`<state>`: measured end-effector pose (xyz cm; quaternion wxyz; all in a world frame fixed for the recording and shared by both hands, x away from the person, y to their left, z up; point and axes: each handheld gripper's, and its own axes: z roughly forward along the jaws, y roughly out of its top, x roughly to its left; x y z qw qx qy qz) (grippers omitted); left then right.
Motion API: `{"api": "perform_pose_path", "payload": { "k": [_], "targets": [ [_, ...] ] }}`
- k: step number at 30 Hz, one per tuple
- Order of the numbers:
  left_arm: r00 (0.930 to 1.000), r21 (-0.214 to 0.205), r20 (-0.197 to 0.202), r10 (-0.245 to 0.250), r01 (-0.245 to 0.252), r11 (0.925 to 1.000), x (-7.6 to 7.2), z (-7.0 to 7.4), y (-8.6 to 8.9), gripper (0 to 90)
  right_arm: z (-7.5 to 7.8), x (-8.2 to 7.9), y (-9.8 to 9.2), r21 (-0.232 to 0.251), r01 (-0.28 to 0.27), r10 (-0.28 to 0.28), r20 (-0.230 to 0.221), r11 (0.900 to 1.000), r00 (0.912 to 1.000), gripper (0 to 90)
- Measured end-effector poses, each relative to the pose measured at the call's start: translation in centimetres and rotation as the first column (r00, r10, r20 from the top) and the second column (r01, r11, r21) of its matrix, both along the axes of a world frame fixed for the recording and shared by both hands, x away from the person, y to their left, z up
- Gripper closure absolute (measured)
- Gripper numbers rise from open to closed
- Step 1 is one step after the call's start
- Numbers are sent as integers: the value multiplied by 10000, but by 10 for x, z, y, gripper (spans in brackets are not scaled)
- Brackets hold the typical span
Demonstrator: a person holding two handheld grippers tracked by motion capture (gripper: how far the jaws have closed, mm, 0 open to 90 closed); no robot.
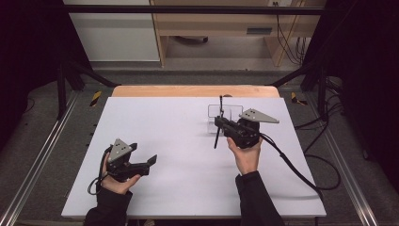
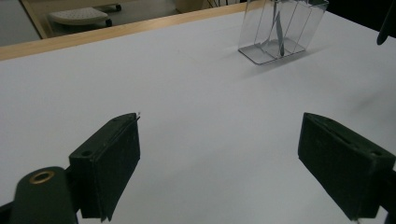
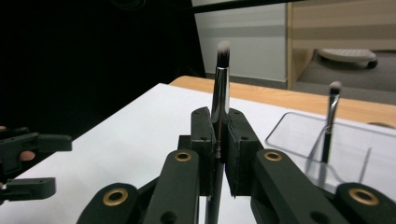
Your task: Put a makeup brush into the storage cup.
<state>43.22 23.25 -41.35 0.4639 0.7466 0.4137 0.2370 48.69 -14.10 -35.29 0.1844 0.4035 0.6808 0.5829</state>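
Note:
My right gripper [image 1: 218, 124] [image 3: 219, 133] is shut on a black makeup brush [image 1: 216, 139] [image 3: 220, 88]. The brush stands nearly upright with its pale bristles on top, held just left of a clear plastic holder [image 1: 227, 112] [image 3: 299, 135] [image 2: 299, 28]. A second, thinner brush [image 3: 330, 116] [image 2: 279, 28] leans inside that holder. At the table's near left, my left gripper [image 1: 143, 154] [image 2: 219, 126] stands wide open just above the white surface. Nothing lies between its jaws, which point toward the holder. It is also at the left edge of the right gripper view [image 3: 28, 158].
The white tabletop [image 1: 188, 141] has a wooden strip [image 1: 188, 91] along its far edge. Cables [image 1: 291, 165] trail from the right gripper over the table's right side. Beyond the table are a cabinet [image 1: 211, 23] and dark frame bars.

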Motion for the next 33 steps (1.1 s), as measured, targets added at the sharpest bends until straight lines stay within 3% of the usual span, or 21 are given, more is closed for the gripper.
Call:
{"api": "perform_pose_path", "payload": {
  "k": [17, 33],
  "targets": [
    [9995, -25, -305, 107, -108, 9999, 4, -4, 9, 123, 9, 31, -21, -417, 1131, -1126, 147, 9927, 9935, 837],
    [9995, -53, -282, 168, -170, 9998, 4, -4, 12, 123, 16, 58, -25, -287, 1768, -1761, 245, 9838, 9841, 837]
  ]
}}
